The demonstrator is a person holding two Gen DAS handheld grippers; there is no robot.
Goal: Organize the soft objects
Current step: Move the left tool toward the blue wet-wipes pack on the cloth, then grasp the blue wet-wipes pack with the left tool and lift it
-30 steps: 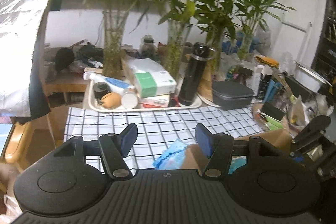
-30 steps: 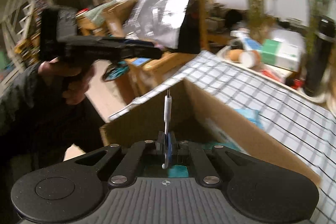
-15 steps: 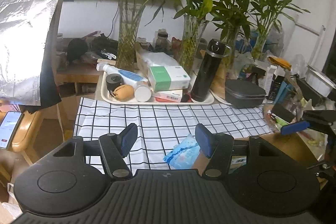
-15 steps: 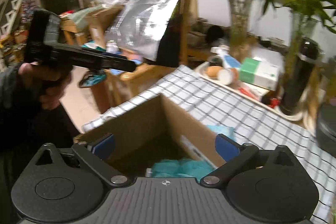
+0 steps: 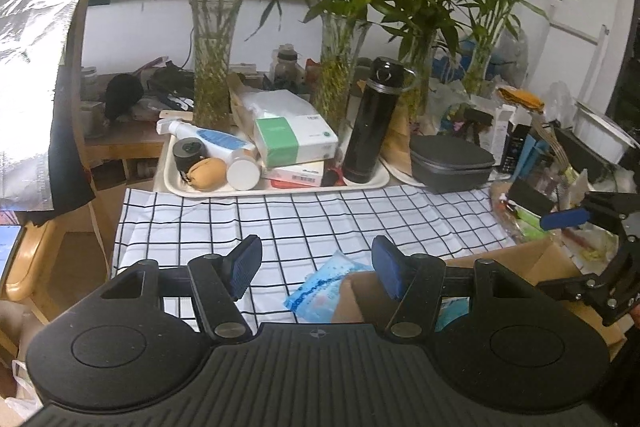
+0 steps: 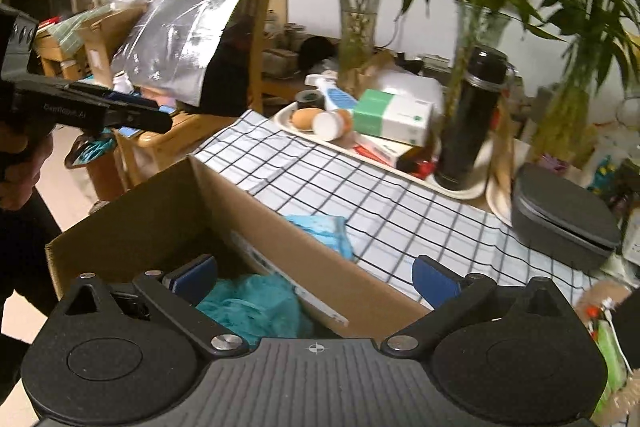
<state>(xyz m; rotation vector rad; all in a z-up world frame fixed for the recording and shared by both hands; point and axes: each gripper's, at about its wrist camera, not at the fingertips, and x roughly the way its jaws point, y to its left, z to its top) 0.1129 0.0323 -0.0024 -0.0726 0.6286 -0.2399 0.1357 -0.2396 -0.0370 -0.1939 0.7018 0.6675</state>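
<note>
- Right tool [image 6: 314, 281] jaws just sprang wide, empty, over the cardboard box [image 6: 280, 239]: teal cloth [image 6: 256, 307] lies inside.
- Left tool [image 5: 316, 267] half open, empty, aimed at the blue soft pack [image 5: 324, 291] on the counter [image 5: 304, 219] beside the box, likely next.

We see our left gripper [image 5: 316, 265] open over the checked cloth [image 5: 304, 223], a blue packet [image 5: 324, 293] beside a cardboard box [image 5: 532, 263].

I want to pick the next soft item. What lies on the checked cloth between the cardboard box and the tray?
A light blue soft packet lies against the cardboard box; beyond it the checked cloth is bare up to the tray, seen in the right wrist view.
</note>
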